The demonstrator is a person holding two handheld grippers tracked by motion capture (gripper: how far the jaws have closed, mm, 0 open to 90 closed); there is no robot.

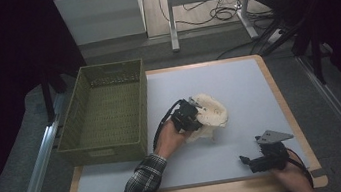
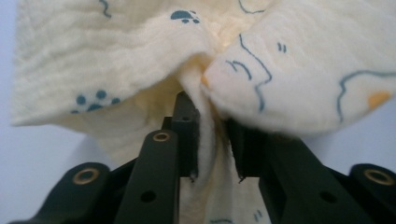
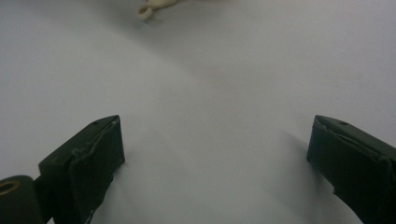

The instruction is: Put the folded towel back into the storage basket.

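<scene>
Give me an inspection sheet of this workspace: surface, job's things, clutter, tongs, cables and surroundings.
Surface: pale grey mat on a wood-edged table.
Job's things: crumpled cream cloth with blue paw prints near the mat's middle; empty green basket at the table's left edge.
Clutter: nothing seen.
Tongs: left tongs shut on a fold of the cloth; right tongs wide open over bare mat, near the front right corner.
Cables: a black cable loops from the left tongs; more cables lie on the floor beyond the table.
Surroundings: dark curtains on both sides, metal desk legs behind.
</scene>
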